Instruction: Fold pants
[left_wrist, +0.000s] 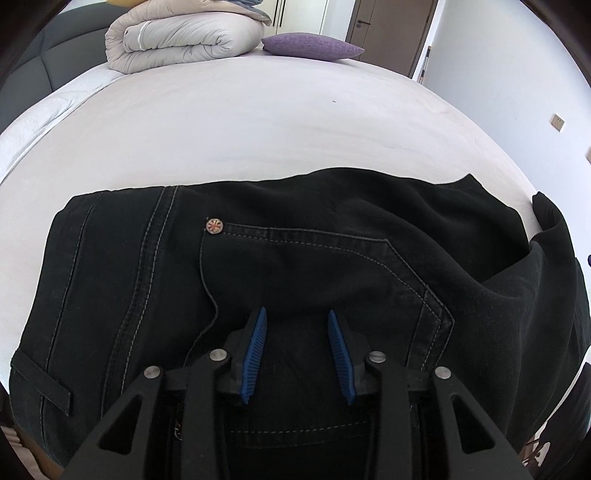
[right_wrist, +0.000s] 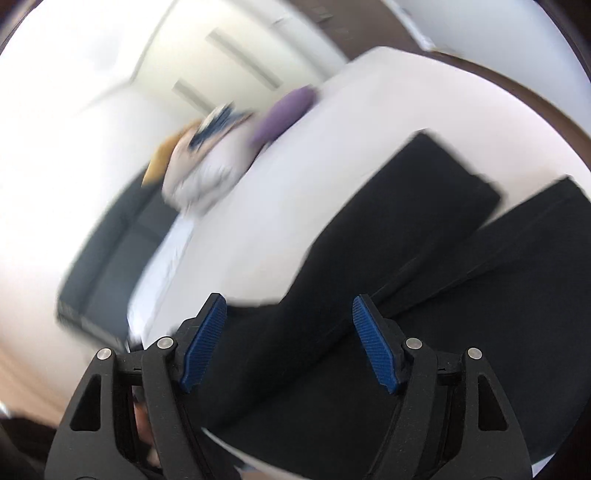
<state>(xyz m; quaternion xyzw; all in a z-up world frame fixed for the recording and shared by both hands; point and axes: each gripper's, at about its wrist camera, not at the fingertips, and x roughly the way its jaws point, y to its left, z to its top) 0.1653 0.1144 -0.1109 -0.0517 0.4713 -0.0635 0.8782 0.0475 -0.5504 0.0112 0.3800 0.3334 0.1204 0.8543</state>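
Observation:
Black jeans (left_wrist: 295, 266) lie on the white bed (left_wrist: 258, 125), seat side up, with a back pocket and a copper rivet (left_wrist: 214, 225) showing. My left gripper (left_wrist: 297, 314) is open just above the pocket area, its blue pads apart and holding nothing. In the blurred right wrist view the two pant legs (right_wrist: 388, 236) stretch away across the bed (right_wrist: 295, 184). My right gripper (right_wrist: 288, 306) is open over the legs and empty.
A folded grey duvet (left_wrist: 177, 40) and a purple pillow (left_wrist: 310, 46) sit at the far end of the bed by a dark headboard (left_wrist: 44, 62). A brown door (left_wrist: 391, 29) is beyond. The duvet (right_wrist: 207, 162) and pillow (right_wrist: 284, 110) also show in the right wrist view.

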